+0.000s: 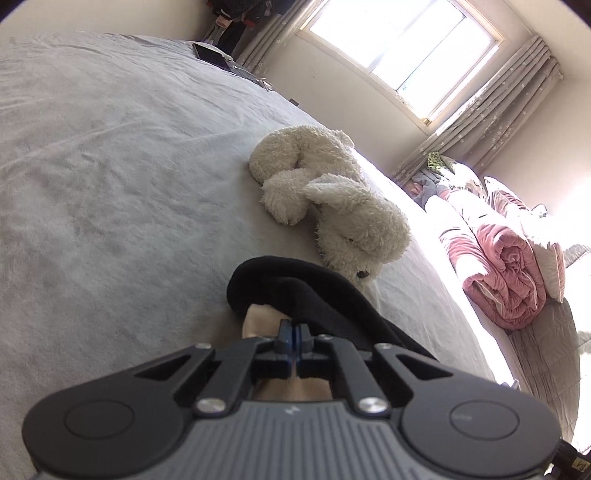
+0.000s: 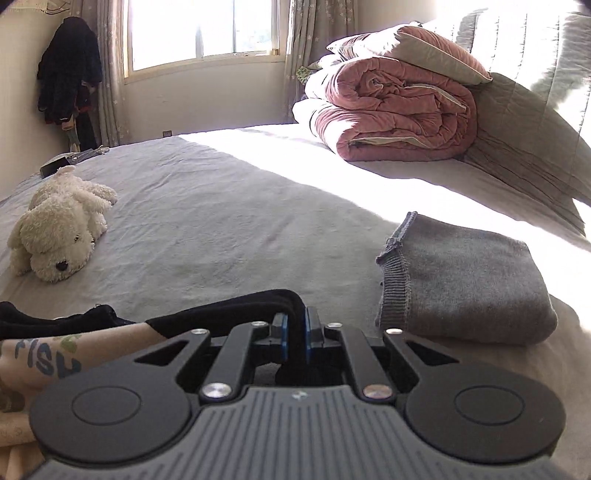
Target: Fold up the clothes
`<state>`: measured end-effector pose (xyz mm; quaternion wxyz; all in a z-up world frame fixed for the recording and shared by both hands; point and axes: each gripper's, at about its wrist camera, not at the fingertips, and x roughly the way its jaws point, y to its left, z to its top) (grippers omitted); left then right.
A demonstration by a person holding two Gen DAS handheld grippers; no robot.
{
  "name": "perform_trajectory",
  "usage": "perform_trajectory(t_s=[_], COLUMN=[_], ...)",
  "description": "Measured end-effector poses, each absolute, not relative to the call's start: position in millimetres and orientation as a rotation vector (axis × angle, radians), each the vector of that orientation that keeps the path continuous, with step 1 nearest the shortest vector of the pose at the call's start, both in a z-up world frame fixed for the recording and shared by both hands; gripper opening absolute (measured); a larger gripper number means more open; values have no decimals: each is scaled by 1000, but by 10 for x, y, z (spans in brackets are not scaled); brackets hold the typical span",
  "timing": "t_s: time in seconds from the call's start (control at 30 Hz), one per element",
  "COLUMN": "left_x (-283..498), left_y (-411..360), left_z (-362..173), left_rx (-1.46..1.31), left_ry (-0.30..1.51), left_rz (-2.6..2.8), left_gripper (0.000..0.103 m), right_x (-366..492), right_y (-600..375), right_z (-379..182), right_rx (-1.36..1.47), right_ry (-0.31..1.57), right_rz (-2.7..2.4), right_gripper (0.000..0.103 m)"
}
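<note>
Bed (image 2: 221,221): both grippers pinch garment (image 2: 229,310).

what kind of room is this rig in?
Most likely a home bedroom: a wide bed with a grey sheet, a rolled pink quilt at its head, and a curtained window.

A wide bed (image 2: 229,206) under a pale grey sheet carries everything; a white plush dog (image 2: 61,225) lies on its side toward the far left; a folded grey sweater (image 2: 465,280) rests flat at the right, well apart from the dog; a rolled pink quilt (image 2: 399,114) sits by the headboard with a pillow (image 2: 413,48) on top; a black-and-beige garment (image 2: 85,343) lies at the near edge; a dark flat item (image 1: 212,55) sits at the far corner.
</note>
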<state>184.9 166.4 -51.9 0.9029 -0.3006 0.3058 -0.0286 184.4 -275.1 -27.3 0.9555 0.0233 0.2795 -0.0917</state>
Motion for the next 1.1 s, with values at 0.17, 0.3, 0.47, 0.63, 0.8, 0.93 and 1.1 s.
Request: perform_trajectory(t_s=[0.17,0.3,0.47,0.63,0.8,0.93,1.1], left_x=[1926,1953,1890,1687,1484,1327,1087], left_y=[1579,1529,1521,1458,1376,1359,1442], left_z=[-550,-550,-518,-433,-360,-286,-240], left_rx=[-566,-536,-540,-504,-454,-407,-412], left_ry=[673,715,752,815,850,897,920], left_rz=[-50,-51,-51,-15,-36,-61,-92], left_gripper=[1,3,17,43,48,52,57], right_x=[2015,1948,1780,1529,1215,992,745], right_y=[-2620,-2579,-2598,-2582,-2511,-2493,-2490], right_z=[-429,-504,-407,-283,-220,-220,-241], right_rx=[44,56,35,51,83,135,285], right_ry=[606,647,660,688,703,733,787], right_rz=[-189,-182,-171,-146,-98,-46,40], right_gripper=[11,18,50,53,58,59,59])
